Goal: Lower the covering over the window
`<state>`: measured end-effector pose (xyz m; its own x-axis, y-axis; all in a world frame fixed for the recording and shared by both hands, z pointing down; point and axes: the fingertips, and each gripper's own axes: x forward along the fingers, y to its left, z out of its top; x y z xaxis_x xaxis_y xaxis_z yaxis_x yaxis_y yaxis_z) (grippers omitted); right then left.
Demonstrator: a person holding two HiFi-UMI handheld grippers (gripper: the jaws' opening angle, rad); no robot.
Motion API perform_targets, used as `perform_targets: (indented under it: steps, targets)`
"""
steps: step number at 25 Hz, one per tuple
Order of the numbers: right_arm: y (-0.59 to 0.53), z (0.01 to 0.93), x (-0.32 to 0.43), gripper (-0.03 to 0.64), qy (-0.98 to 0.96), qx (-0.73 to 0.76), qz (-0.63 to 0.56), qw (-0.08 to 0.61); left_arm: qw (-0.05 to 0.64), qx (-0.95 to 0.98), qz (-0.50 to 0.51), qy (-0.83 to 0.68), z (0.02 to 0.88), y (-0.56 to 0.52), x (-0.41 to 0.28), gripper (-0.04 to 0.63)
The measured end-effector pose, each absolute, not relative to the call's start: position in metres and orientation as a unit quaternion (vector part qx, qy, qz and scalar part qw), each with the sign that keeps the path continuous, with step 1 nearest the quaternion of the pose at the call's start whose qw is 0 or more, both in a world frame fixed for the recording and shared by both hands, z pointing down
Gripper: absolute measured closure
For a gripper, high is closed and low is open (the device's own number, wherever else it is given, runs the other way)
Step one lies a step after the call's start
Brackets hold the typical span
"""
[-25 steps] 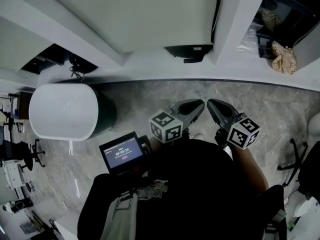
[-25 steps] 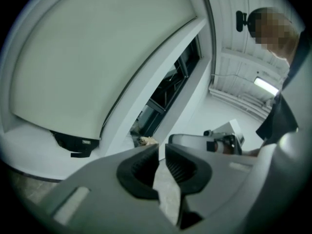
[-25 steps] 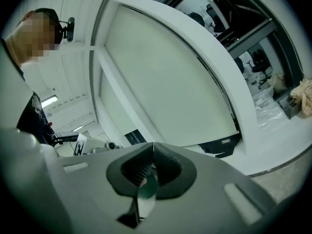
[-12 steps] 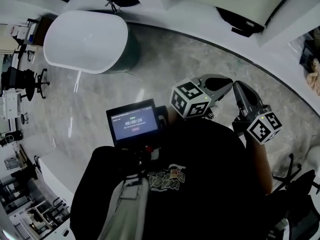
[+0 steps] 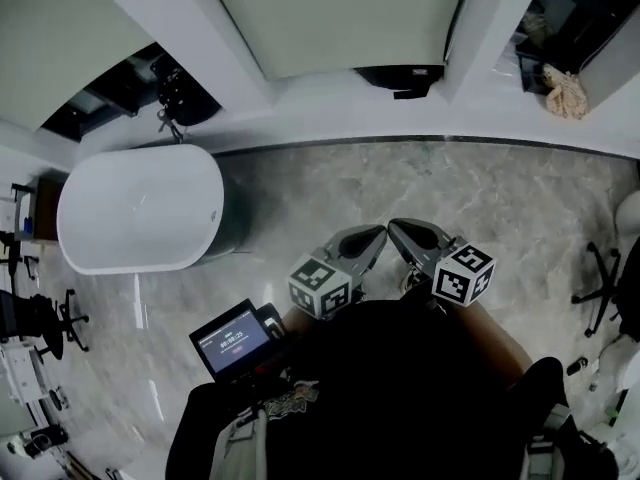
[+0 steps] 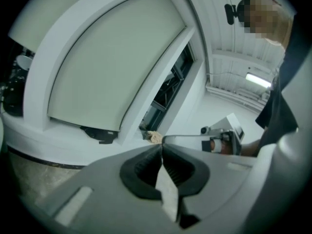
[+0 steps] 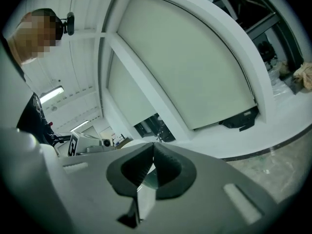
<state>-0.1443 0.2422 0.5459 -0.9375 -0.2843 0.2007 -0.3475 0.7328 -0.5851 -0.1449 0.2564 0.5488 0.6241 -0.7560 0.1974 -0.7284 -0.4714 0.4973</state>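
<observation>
i hold both claws empty, the right gripper (image 7: 153,145) pinched shut and the left gripper (image 6: 162,147) just closed, facing the pale covering (image 5: 335,18), seemingly lowered nearly to the sill.

White bathtub (image 5: 140,208) on marbled floor (image 5: 480,193)
</observation>
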Motion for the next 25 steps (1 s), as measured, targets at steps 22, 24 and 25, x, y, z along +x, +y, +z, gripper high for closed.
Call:
perform_targets:
  steps: [22,24,25]
  targets:
    - [0.309,0.534,-0.015,0.611,-0.930,0.180,0.320,0.023,0.244,0.871,-0.001,-0.425,0.538,0.324,-0.014,0.592]
    - [0.318,0.537,-0.002,0.611,-0.930,0.172,0.324,0.026,0.246,0.868,0.001,-0.432,0.541,0.335,0.001,0.592]
    - [0.322,0.538,0.004,0.611,-0.930,0.168,0.325,0.028,0.248,0.866,0.001,-0.435,0.543,0.340,0.007,0.592]
